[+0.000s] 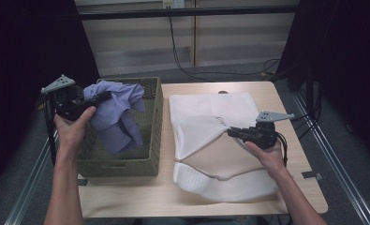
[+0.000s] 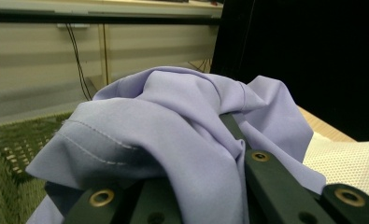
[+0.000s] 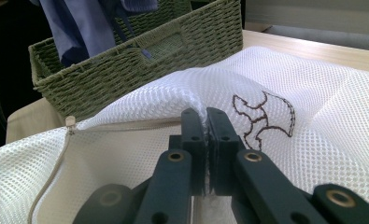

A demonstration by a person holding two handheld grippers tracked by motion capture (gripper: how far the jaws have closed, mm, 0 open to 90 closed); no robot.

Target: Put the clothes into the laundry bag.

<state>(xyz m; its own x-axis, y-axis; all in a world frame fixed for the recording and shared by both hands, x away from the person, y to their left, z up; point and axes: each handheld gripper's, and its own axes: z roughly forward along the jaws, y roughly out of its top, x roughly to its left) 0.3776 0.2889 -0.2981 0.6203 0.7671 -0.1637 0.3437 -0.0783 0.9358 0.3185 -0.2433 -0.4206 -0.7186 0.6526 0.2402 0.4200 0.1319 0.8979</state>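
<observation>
A lavender garment point(image 1: 117, 112) hangs over the green woven basket point(image 1: 151, 161) at the table's left, lifted by my left gripper point(image 1: 105, 96), which is shut on its top folds. In the left gripper view the lavender garment point(image 2: 182, 126) drapes over the black jaws and hides their tips. A white mesh laundry bag point(image 1: 210, 126) lies flat on the table's right half. My right gripper point(image 1: 232, 132) is shut on the bag's upper layer near its zipper edge. The right gripper view has the mesh bag point(image 3: 313, 121) pinched between the right gripper's point(image 3: 205, 116) pads, beside a brown embroidered mark point(image 3: 264, 114).
The basket point(image 3: 140, 70) stands just left of the bag, with a narrow strip of wooden table point(image 1: 166, 187) between them. Metal rails run along both table sides. Cables hang from the wall behind. A zipper pull point(image 3: 70, 122) sits at the bag's opening.
</observation>
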